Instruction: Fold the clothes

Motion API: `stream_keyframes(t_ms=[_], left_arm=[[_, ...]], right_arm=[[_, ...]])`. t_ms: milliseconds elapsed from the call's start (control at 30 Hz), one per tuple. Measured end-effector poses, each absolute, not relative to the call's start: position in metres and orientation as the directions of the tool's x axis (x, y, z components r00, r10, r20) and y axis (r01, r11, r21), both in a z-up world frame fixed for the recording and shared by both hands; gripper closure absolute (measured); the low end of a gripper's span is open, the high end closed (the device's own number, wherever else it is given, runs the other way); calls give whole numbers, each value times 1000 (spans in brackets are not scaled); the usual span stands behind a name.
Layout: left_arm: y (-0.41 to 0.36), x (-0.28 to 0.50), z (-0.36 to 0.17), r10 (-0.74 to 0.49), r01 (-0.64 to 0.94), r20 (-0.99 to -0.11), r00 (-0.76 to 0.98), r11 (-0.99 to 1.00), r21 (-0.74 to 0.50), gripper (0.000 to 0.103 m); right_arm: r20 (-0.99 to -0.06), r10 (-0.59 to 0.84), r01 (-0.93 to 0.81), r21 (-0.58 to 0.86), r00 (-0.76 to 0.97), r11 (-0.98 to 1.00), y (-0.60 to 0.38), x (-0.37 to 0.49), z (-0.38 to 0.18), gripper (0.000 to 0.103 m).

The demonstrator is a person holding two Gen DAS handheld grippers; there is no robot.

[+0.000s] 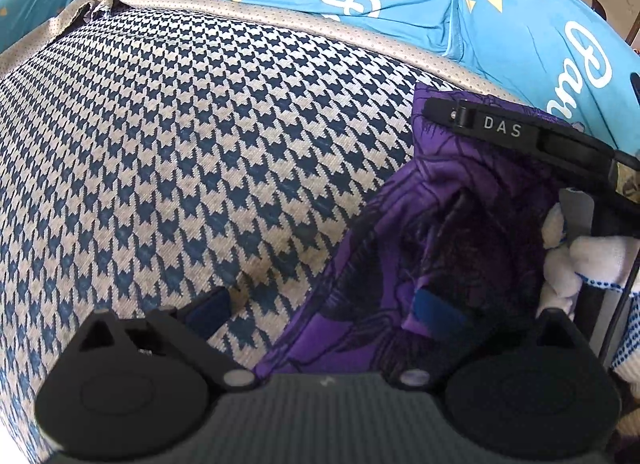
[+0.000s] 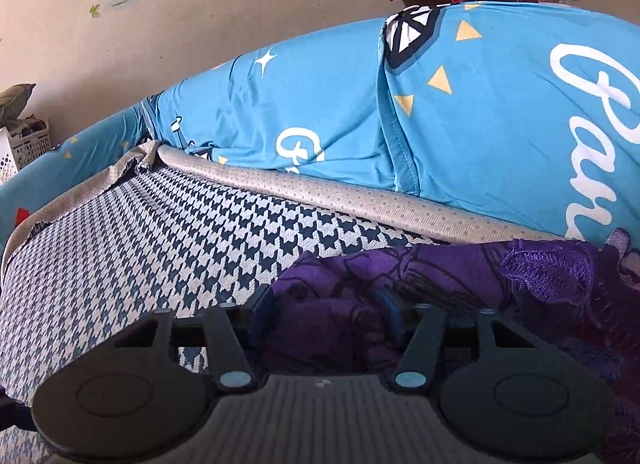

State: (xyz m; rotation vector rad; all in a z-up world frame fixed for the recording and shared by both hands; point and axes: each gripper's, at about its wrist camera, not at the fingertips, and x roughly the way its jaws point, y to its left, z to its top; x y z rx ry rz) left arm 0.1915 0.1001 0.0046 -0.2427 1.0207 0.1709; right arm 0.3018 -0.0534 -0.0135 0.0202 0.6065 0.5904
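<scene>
Purple floral-printed garment [image 2: 460, 276] lies bunched on the blue-and-white houndstooth bed cover [image 1: 180, 136], near the blue printed quilt [image 2: 320, 104]. Right gripper [image 2: 324, 304] stands half-spread, its 2 blue pads flanking a fold of cloth; left gripper [image 1: 320, 304] is wide, 1 pad on the purple fabric. I judge a grasp is being taken; next, close and lift an edge.

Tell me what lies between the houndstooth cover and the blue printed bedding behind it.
A grey dotted fabric band runs between the houndstooth cover and the blue bedding; both wrist views show it.
</scene>
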Motion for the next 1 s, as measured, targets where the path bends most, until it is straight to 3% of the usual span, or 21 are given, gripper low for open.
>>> stream_keyframes(t_ms=[67, 167, 300, 467, 567, 700, 833, 867, 933, 1000], left_arm=[[99, 192, 5, 32, -254, -858, 513, 960, -116, 0], [97, 192, 4, 39, -255, -857, 514, 961, -109, 0], [97, 189, 6, 46, -258, -856, 515, 961, -103, 0], [96, 190, 5, 50, -263, -856, 515, 959, -102, 0], [96, 190, 6, 49, -263, -853, 519, 959, -105, 0], [95, 191, 5, 59, -269, -854, 518, 958, -98, 0], [97, 191, 5, 122, -311, -851, 511, 949, -51, 0], [100, 192, 3, 155, -332, -853, 499, 943, -23, 0], [106, 192, 2, 171, -361, -853, 493, 932, -22, 0], [109, 193, 3, 179, -376, -854, 488, 926, -21, 0]], right_arm=[[-536, 525, -520, 176, 661, 836, -52, 302, -15, 78], [-535, 532, -529, 177, 656, 830, -52, 301, -16, 88], [-502, 545, -526, 197, 671, 828, -57, 299, -12, 92], [-310, 565, -464, 342, 765, 817, -88, 296, 15, 93], [-212, 479, -395, 341, 852, 853, -100, 292, 29, 93], [-284, 416, -315, 342, 864, 886, -100, 304, 10, 93], [-284, 426, -283, 429, 859, 858, -117, 308, 3, 86], [-283, 428, -275, 451, 858, 849, -122, 309, 2, 69], [-282, 434, -259, 493, 856, 831, -130, 311, -1, 47], [-284, 439, -257, 504, 852, 825, -135, 309, 2, 46]])
